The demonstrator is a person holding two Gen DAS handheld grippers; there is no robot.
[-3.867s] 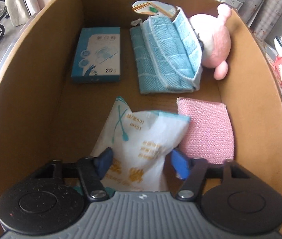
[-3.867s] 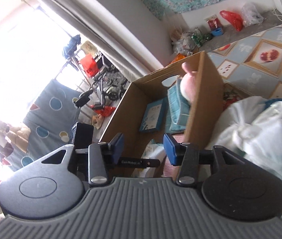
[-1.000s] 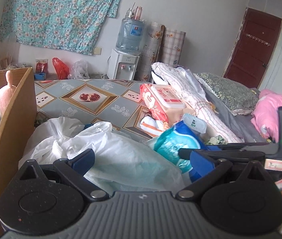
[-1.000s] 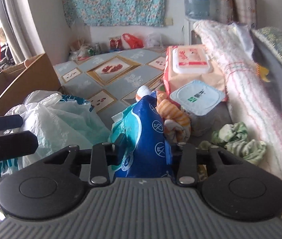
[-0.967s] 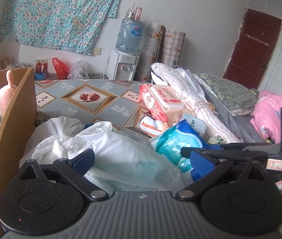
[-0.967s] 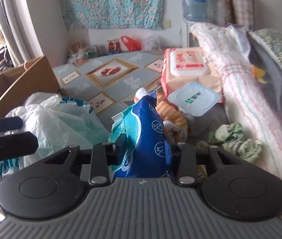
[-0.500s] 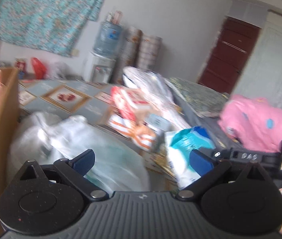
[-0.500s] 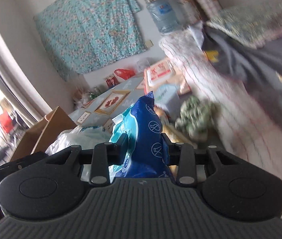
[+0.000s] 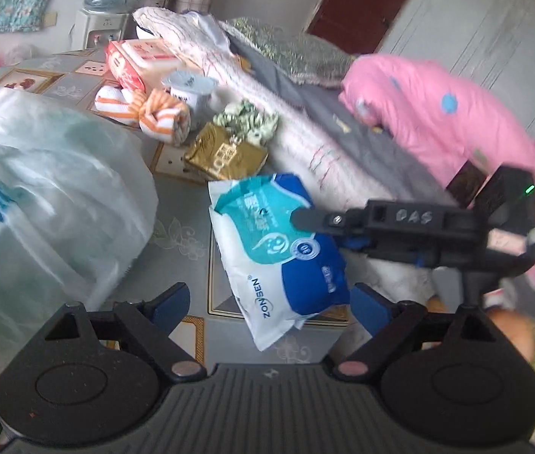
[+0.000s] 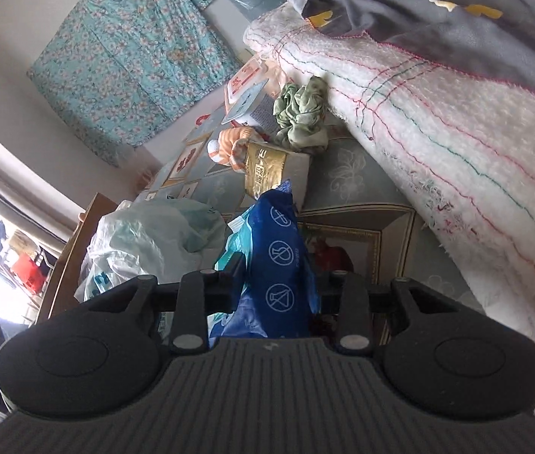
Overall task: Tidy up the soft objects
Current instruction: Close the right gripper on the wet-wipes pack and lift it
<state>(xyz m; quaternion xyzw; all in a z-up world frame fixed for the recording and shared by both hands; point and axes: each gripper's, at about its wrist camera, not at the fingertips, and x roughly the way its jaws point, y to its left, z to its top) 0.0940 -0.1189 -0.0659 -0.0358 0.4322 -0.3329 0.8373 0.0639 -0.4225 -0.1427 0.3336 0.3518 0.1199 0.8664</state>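
Your right hand-held gripper (image 10: 277,295) clenched on wipes pack (image 9: 279,253) | left hand-held gripper (image 9: 269,302) released, pack just ahead | box (image 10: 65,261) far left; socks (image 9: 165,115), cloth (image 9: 246,119) ahead, unsorted.

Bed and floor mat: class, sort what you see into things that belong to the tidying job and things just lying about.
Job:
wipes pack, held in the right claw
left claw, open
striped socks
green cloth
gold packet

Lying about:
water dispenser
door
wall cloth
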